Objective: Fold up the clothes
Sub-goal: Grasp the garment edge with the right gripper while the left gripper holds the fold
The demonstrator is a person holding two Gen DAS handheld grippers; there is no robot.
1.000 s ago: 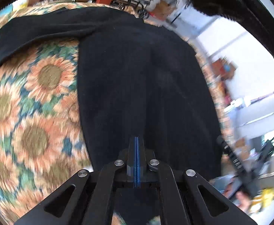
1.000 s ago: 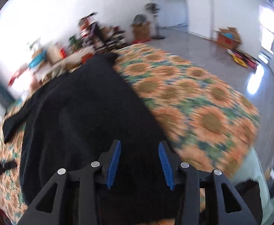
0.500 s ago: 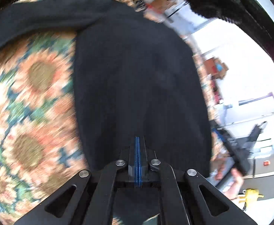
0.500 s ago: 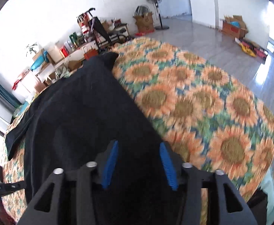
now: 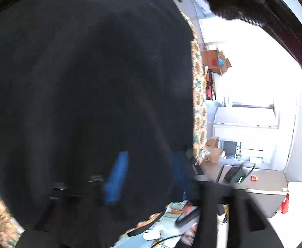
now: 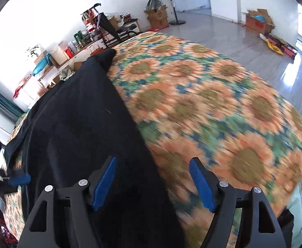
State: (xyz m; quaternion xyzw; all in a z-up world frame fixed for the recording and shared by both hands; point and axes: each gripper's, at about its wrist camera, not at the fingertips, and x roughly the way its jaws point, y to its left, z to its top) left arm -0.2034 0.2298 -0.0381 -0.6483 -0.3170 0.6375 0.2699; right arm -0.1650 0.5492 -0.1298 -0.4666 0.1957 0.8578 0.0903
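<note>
Clearly the black garment [image 6: 74, 124] is soft, limp and light, lying spread along one side of the sunflower bedcover [image 6: 223, 107]. Both jaws have just been opening: the right gripper [image 6: 153, 183] stands wide over the garment's hem edge with nothing pinched, and the left gripper [image 5: 149, 175], blurred, also looks wide. A hem corner or side edge looks like the best hold. Beside the garment the cover gives ample open room for folding.

No legible text or labels.
</note>
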